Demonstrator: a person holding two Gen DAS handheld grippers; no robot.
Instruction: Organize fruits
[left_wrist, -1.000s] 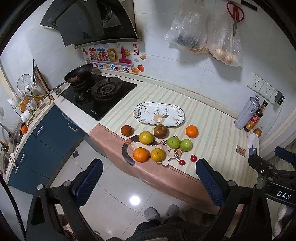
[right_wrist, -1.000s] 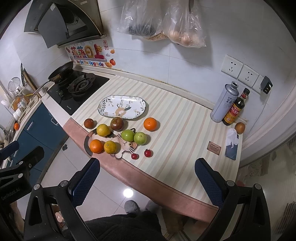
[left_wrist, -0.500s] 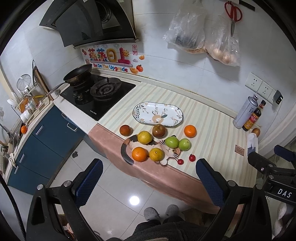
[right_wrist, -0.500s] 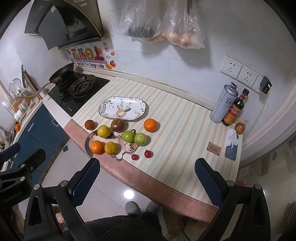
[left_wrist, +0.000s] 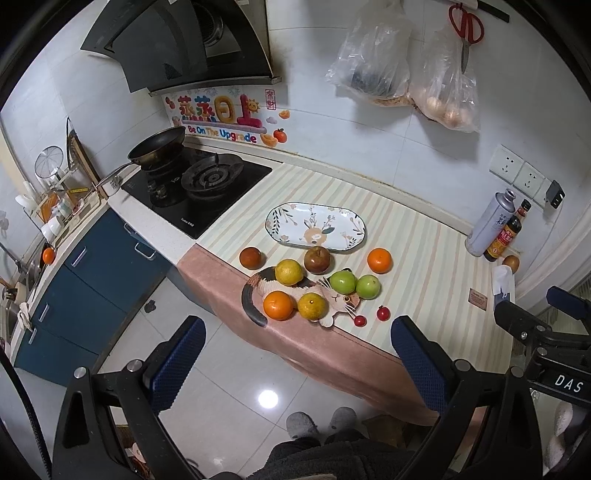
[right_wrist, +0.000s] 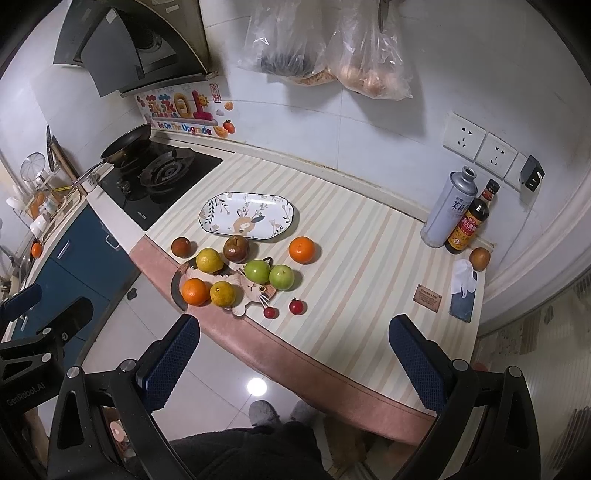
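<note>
An oval floral plate (left_wrist: 316, 228) (right_wrist: 246, 217) lies bare on the striped counter. In front of it sit several fruits: a dark apple (left_wrist: 317, 259), a brown fruit (left_wrist: 251, 257), an orange (left_wrist: 379, 260), two green fruits (left_wrist: 342, 281) (left_wrist: 368, 286), and a yellow citrus (left_wrist: 289, 272), an orange (left_wrist: 278, 305) and another citrus (left_wrist: 313, 306) on a cat-shaped mat (left_wrist: 334, 297). Two cherry tomatoes (left_wrist: 383, 313) (left_wrist: 359, 321) lie near the counter's front edge. My left gripper (left_wrist: 297, 354) and right gripper (right_wrist: 293, 349) are open, empty and held high in front of the counter.
A gas stove (left_wrist: 195, 184) with a frying pan (left_wrist: 157, 147) is to the left. A spray can (right_wrist: 447, 210), a sauce bottle (right_wrist: 469, 223), a brown fruit (right_wrist: 479, 257), a phone (right_wrist: 462, 304) and a small card (right_wrist: 428, 294) sit at the right. Bags (left_wrist: 406, 70) hang on the wall.
Both views have shifted slightly, the counter drifting a little in frame. Nothing on the counter has moved and both grippers stay open.
</note>
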